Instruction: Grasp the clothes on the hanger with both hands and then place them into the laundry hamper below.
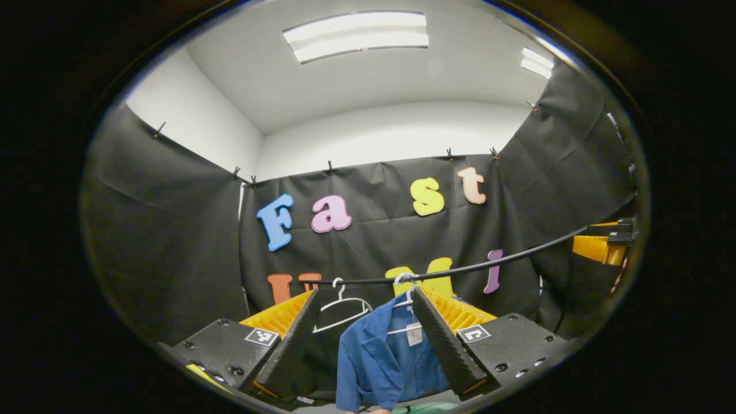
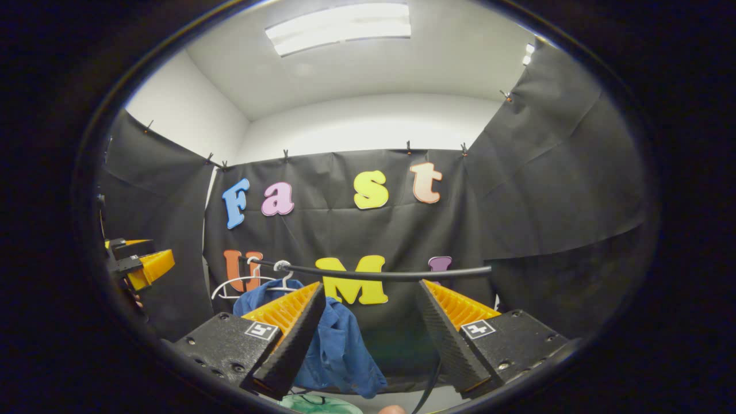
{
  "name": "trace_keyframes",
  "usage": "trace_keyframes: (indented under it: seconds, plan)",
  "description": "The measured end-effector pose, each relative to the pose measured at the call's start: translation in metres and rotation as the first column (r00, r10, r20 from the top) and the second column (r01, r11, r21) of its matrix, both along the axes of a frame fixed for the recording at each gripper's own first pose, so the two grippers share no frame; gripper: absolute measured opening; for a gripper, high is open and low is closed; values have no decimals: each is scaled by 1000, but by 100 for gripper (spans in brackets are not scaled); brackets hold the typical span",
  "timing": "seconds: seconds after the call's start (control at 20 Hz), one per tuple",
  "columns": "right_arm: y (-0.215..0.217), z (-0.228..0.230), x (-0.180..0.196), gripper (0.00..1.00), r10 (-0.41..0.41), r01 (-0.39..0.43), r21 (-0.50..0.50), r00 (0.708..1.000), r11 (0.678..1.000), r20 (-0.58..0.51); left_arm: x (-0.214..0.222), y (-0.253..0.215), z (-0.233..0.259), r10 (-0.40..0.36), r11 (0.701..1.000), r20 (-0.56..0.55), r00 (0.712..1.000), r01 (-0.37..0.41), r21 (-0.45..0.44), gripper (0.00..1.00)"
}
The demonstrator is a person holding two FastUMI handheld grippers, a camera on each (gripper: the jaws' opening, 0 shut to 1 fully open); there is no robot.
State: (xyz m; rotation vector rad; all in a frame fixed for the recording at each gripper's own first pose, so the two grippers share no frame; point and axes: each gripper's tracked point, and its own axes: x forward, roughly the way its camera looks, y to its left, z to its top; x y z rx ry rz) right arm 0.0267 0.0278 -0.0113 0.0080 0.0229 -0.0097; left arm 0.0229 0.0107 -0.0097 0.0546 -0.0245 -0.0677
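A blue shirt [image 1: 376, 359] hangs on a white hanger [image 1: 407, 299] from a black rail [image 1: 460, 269]. In the left gripper view it hangs just beyond my left gripper [image 1: 365, 292], which is open with nothing between its fingers. In the right gripper view the blue shirt [image 2: 339, 345] hangs left of centre, partly hidden by the left finger [image 2: 287, 339] of my open right gripper [image 2: 371, 284], and the rail [image 2: 379, 275] crosses just above the fingertips. A sliver of the green hamper [image 2: 313, 403] lies at the bottom edge, below the shirt; the hamper [image 1: 431, 407] also peeks in under the shirt.
An empty white hanger [image 1: 342, 307] hangs on the rail left of the shirt, the same empty hanger [image 2: 236, 284] sitting further left in the right gripper view. The right gripper [image 1: 604, 244] appears at the far right edge, the left gripper [image 2: 141, 264] at the far left edge. Black cloth walls surround the booth.
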Motion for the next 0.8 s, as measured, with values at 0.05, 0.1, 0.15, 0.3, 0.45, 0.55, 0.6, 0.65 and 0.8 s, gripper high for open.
trace_keyframes:
  seconds: [0.05, 0.1, 0.15, 0.3, 0.45, 0.55, 0.6, 0.65, 0.8]
  plan:
    - [4, -1, 2, 100, 0, 0, 0, 1000, 1000, -4, 1, 4, -2, 5, 1000, -1, 1000, -5, -1, 97]
    - [7, -3, 5, 99, 1, -1, 0, 1000, 1000, -6, 2, 8, -3, 10, 1000, -3, 1000, -10, -3, 97]
    - [10, -5, 8, 99, 1, -1, -3, 1000, 1000, -9, 4, 13, -5, 15, 1000, -4, 1000, -15, -2, 97]
    - [19, -13, 13, 100, 0, 0, -11, 1000, 1000, -22, 5, 27, -7, 33, 999, -3, 999, -33, 7, 98]
    - [28, -21, 22, 100, -6, 5, -7, 999, 1000, -41, 10, 39, -15, 40, 999, -12, 999, -40, 9, 98]
    - [35, -27, 27, 100, -14, 13, -9, 999, 1000, -50, 13, 44, -20, 43, 999, -16, 999, -43, 9, 98]
    - [37, -30, 29, 100, -19, 18, -17, 998, 1000, -53, 15, 45, -22, 40, 999, -17, 999, -40, 8, 98]
    - [40, -33, 31, 100, -26, 25, -22, 998, 999, -59, 17, 47, -25, 36, 999, -21, 999, -36, 5, 98]
    - [53, -43, 36, 100, -36, 34, -31, 997, 999, -70, 22, 51, -35, 19, 1000, -30, 999, -19, -7, 98]
